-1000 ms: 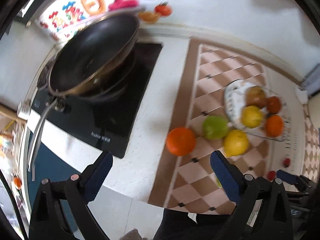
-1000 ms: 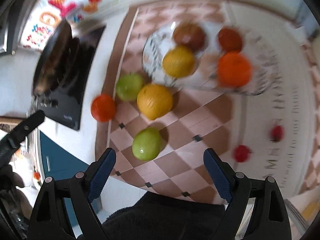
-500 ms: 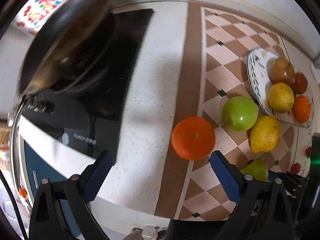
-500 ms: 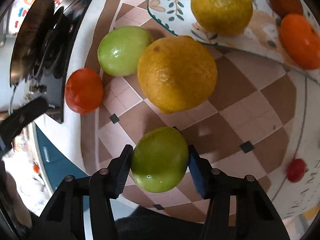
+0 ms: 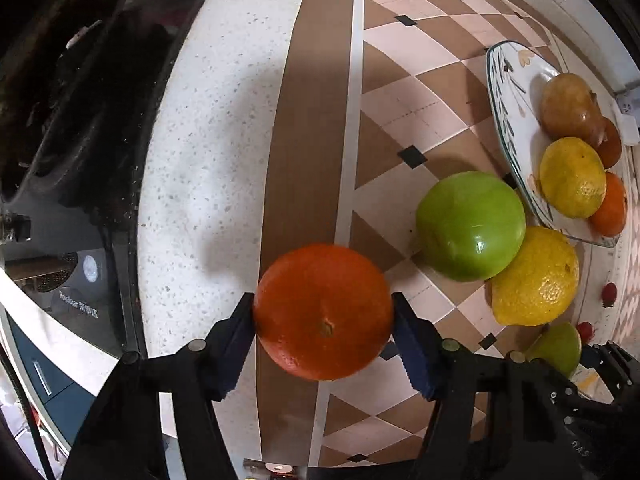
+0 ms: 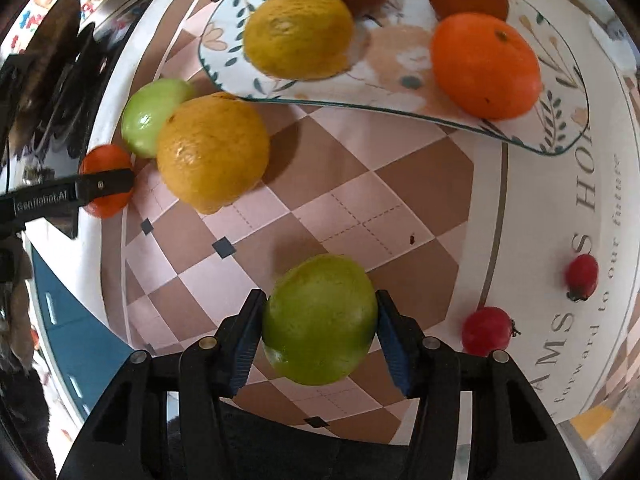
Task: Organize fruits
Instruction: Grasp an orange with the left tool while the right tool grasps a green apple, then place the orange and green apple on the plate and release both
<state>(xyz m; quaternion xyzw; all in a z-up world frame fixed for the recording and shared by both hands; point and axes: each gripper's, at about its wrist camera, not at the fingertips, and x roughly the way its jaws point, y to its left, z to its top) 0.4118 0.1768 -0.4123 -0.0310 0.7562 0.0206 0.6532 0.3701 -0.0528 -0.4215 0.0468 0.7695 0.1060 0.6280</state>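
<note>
My left gripper [image 5: 324, 332] is shut on an orange [image 5: 323, 312] at the mat's brown border. My right gripper [image 6: 320, 332] is shut on a green fruit [image 6: 320, 318] over the checkered mat. A green apple [image 5: 470, 226] and a big yellow citrus [image 5: 536, 276] lie side by side on the mat, also seen in the right wrist view as apple [image 6: 154, 120] and citrus [image 6: 212, 152]. A floral plate [image 6: 384, 92] holds a yellow citrus [image 6: 298, 32], an orange [image 6: 484, 66] and two brown fruits. The left gripper's finger [image 6: 100, 186] shows against the held orange.
A black cooktop with a pan [image 5: 60, 92] lies left of the white counter strip [image 5: 208, 152]. Two small red fruits [image 6: 486, 330] [image 6: 582, 276] lie on the mat's lettered right border. The counter's front edge is just below both grippers.
My left gripper moved forward and closed on the orange. My right gripper stays shut on the green fruit and has drawn back from the yellow citrus, with more of the plate in view.
</note>
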